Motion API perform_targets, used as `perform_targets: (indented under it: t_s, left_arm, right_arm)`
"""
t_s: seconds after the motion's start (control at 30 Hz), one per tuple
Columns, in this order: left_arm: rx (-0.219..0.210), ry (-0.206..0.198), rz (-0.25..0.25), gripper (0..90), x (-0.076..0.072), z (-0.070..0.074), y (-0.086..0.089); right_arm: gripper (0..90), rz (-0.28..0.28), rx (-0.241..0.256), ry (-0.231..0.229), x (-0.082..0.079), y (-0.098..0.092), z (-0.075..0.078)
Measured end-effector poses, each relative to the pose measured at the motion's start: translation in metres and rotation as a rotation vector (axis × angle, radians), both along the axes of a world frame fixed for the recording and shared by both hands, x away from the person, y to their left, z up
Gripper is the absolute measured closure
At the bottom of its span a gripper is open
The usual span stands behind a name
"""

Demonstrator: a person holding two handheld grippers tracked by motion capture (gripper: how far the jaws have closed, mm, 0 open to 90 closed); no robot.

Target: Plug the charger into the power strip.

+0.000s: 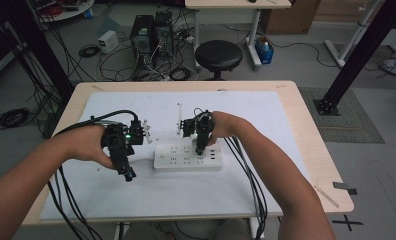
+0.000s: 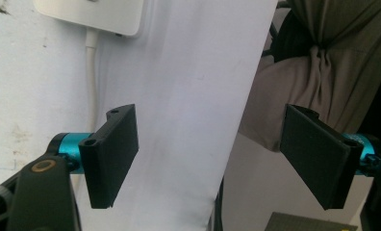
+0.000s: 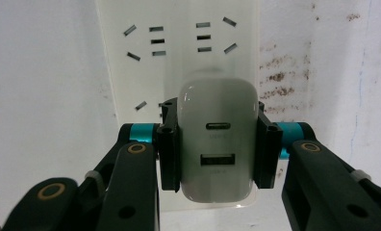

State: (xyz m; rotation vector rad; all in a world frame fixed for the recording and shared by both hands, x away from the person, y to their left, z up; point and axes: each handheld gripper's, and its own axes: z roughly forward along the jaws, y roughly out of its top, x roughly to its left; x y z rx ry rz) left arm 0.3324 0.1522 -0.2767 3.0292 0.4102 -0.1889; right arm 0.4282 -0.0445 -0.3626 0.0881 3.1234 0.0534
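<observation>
A white power strip (image 1: 186,156) lies flat on the white mat (image 1: 266,125) in the middle of the table. My right gripper (image 1: 200,148) points down onto its right half. In the right gripper view it (image 3: 217,144) is shut on a white USB charger (image 3: 217,110), one black pad (image 3: 169,144) on each side, with the strip's sockets (image 3: 179,43) just beyond. Whether the charger's pins are in a socket is hidden. My left gripper (image 1: 127,172) hovers left of the strip, jaws toward the person. It (image 2: 217,159) is open and holds nothing, above the mat's near edge.
The strip's corner (image 2: 92,14) and white cord (image 2: 90,72) run along the mat behind the left gripper. Black cables (image 1: 246,175) trail from both grippers over the table's front edge. A black stool (image 1: 218,55) and computer towers (image 1: 151,32) stand on the floor beyond the table.
</observation>
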Motion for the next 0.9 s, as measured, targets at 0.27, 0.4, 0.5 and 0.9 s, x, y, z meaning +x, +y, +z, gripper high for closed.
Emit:
perform_targets:
  t_s: [0.27,0.4,0.5,0.9]
  left_arm:
    - [-0.016,0.01,0.016,20.3,0.0008,-0.0003,0.002]
    - [-0.019,0.022,0.028,20.3,0.0021,-0.0031,0.0022]
    - [-0.031,0.038,0.041,20.3,0.0046,-0.0037,0.0024]
    - [-0.034,0.024,0.046,20.3,0.0061,-0.0033,0.0054]
  right_arm:
    - [62.5,-0.006,0.047,-0.007,-0.0004,-0.0087,-0.0022]
    - [62.5,-0.007,0.044,-0.011,-0.0014,-0.0074,-0.0026]
    - [62.5,0.0,0.021,-0.017,-0.0024,-0.003,-0.003]
    - [62.4,-0.005,0.011,-0.019,-0.0027,-0.0014,-0.0049]
